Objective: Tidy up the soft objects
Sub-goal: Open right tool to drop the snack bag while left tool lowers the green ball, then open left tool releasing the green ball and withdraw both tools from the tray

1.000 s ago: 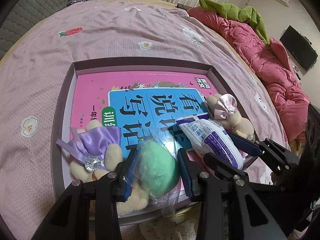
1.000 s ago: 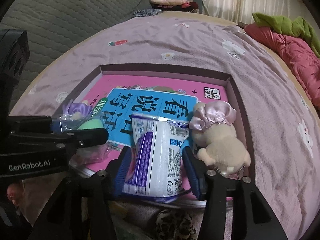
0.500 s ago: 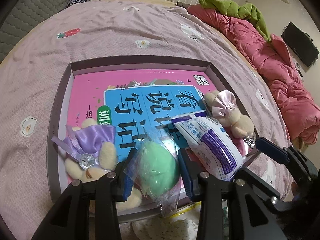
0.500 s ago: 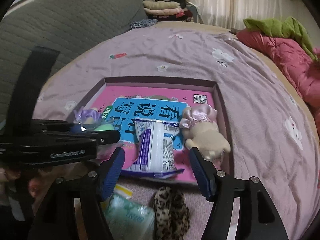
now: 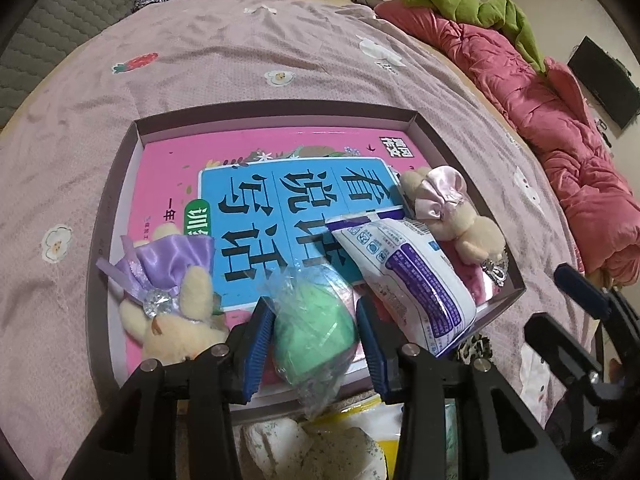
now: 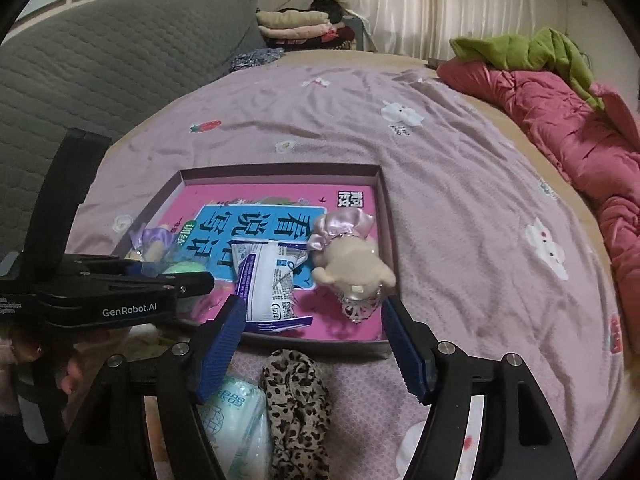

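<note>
A shallow box (image 5: 120, 184) on the bed holds a pink book (image 5: 168, 168), a bear in a purple dress (image 5: 172, 308), a bear with a pink bow (image 5: 468, 228) and a white-and-purple packet (image 5: 416, 276). My left gripper (image 5: 313, 308) hangs over the box's near edge. Its jaws are opening slightly, but the pads still touch a green ball in a clear bag (image 5: 316, 332). My right gripper (image 6: 311, 304) is drawn back from the box with its jaws opening wide and nothing in them. The packet (image 6: 266, 280) lies ahead of it in the box.
A leopard-print cloth (image 6: 298, 400) and a pale green tissue pack (image 6: 236, 416) lie on the sheet under the right gripper. A pink quilt (image 6: 580, 136) with a green cloth (image 6: 520, 48) lines the right side. A grey padded headboard (image 6: 100, 72) stands at the left.
The right gripper let go of the white-and-purple packet, which now lies in the box, then pulled back and up with its jaws widening. The left gripper has barely moved with the green ball.
</note>
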The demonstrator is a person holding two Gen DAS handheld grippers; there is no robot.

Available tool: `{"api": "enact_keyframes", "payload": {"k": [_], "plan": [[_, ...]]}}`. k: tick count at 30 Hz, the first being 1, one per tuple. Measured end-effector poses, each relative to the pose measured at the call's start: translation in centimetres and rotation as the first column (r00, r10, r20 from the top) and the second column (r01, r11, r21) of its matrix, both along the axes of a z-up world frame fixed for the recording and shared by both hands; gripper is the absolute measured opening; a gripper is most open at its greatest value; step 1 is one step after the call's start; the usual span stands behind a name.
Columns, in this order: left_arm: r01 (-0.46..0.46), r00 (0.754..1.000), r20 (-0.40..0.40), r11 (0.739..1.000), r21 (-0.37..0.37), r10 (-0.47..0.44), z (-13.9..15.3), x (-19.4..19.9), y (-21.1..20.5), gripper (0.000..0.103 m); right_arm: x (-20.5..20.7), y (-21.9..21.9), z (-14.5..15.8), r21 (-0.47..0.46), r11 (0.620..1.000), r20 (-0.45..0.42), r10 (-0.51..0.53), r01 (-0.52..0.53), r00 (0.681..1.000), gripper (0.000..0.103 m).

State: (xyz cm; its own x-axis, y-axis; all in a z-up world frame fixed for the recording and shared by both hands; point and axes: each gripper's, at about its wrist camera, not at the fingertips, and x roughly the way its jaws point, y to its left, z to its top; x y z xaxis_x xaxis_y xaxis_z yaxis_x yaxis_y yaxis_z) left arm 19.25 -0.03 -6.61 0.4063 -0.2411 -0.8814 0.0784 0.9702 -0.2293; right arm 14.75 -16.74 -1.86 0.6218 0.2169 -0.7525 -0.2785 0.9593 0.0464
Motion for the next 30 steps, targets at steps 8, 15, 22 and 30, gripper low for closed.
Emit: {"api": "enact_keyframes", "payload": {"k": [8,15,22,30], "plan": [[-0.008,1.0,0.015,1.0,0.003,0.008,0.8,-0.5,0.1,0.05,-0.4,-0.1,0.4,-0.019,1.0,0.011,0.002,-0.002,1.0,0.073],[-0.013,0.999,0.039,1.0,-0.026,0.014,2.3,-1.3,0.7,0.052,-0.3,0.3,-0.6,-0.021,1.0,-0.025,0.002,-0.002,1.0,0.073],[-0.042,0.997,0.07,0.999,-0.02,0.044,4.1,-2.0,1.2,0.052,-1.0,0.5,0.5,-0.019,1.0,0.012,0.003,-0.002,1.0,0.073],[-0.045,0.993,0.111,0.999,-0.022,0.047,6.2,-3.1,1.2,0.06,-1.6,0.3,1.7,-0.013,1.0,0.037,-0.007,0.008,0.999,0.073]]}}
